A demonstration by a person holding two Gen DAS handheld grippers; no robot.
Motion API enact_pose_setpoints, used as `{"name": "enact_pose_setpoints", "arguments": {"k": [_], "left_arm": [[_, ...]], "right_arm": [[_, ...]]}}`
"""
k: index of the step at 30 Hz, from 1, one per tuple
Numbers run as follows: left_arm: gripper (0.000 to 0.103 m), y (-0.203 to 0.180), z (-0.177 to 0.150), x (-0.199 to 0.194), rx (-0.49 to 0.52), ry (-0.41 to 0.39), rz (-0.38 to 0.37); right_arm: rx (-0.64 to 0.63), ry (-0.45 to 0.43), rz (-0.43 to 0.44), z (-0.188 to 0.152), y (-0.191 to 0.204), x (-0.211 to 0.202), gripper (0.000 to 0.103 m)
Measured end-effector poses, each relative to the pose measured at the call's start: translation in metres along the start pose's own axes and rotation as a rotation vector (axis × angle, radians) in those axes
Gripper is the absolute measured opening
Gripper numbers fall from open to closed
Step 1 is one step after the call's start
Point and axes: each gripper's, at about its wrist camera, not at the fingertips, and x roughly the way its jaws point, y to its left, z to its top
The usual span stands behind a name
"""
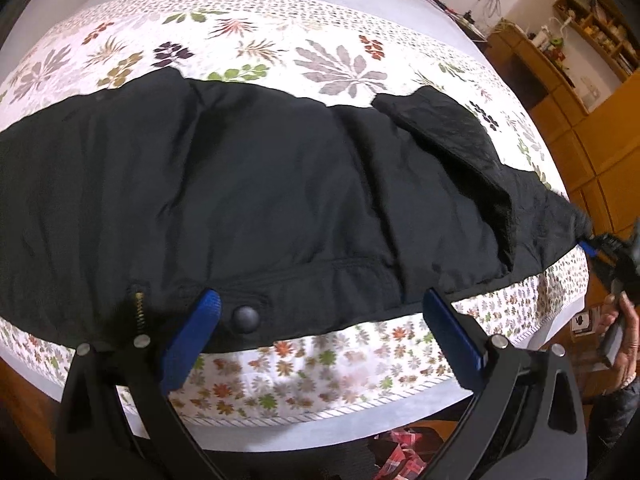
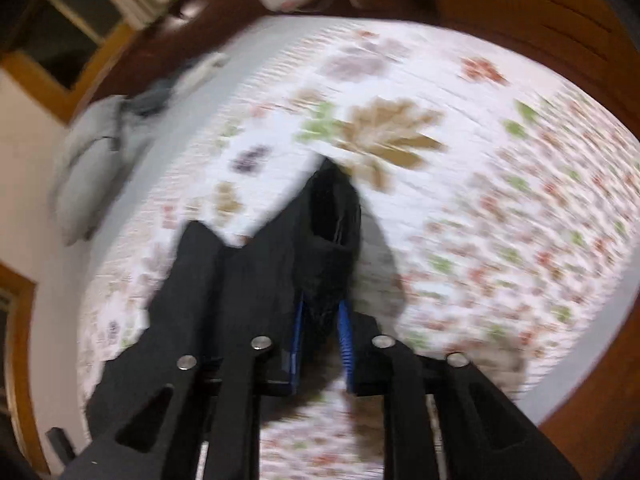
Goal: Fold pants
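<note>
Clamping my right gripper on the crumpled black fabric pants, I judge folding barely begun. At six o'clock my left gripper gapes by the waistband.

The pants are lying across the bed, waistband at its near edge. The left hand-held gripper is straddling the waistband; the right hand-held gripper is gripping the pants' right end.
</note>
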Motion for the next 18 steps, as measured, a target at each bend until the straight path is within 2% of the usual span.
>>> {"name": "enact_pose_setpoints", "arguments": {"k": [2, 4, 6, 8, 10, 12, 15, 18], "left_arm": [[0.1, -0.004, 0.0, 0.001, 0.009, 0.007, -0.004], [0.1, -0.008, 0.0, 0.003, 0.017, 0.01, -0.007], [0.1, -0.011, 0.001, 0.002, 0.024, 0.006, -0.006], [0.1, -0.01, 0.002, 0.001, 0.024, -0.002, 0.002], [0.1, -0.007, 0.003, -0.001, 0.026, -0.017, 0.017], [0.1, -0.004, 0.004, -0.003, 0.025, -0.028, 0.034], [0.1, 0.009, 0.004, -0.007, -0.005, -0.038, 0.043], [0.1, 0.022, 0.002, -0.01, -0.032, -0.037, 0.054]], "right_arm": [[0.009, 0.009, -0.082, -0.007, -0.014, 0.004, 0.058], [0.0, 0.013, -0.168, -0.014, -0.022, 0.002, 0.057], [-0.057, -0.032, -0.306, -0.02, -0.014, -0.007, 0.058], [-0.133, -0.088, -0.345, -0.026, 0.004, -0.018, 0.058], [-0.218, -0.109, -0.308, -0.029, 0.033, -0.02, 0.062], [-0.341, -0.11, -0.269, -0.034, 0.075, -0.013, 0.072], [-0.575, -0.075, -0.174, -0.056, 0.161, 0.017, 0.072], [-0.695, -0.012, -0.072, -0.078, 0.223, 0.045, 0.072]]}}
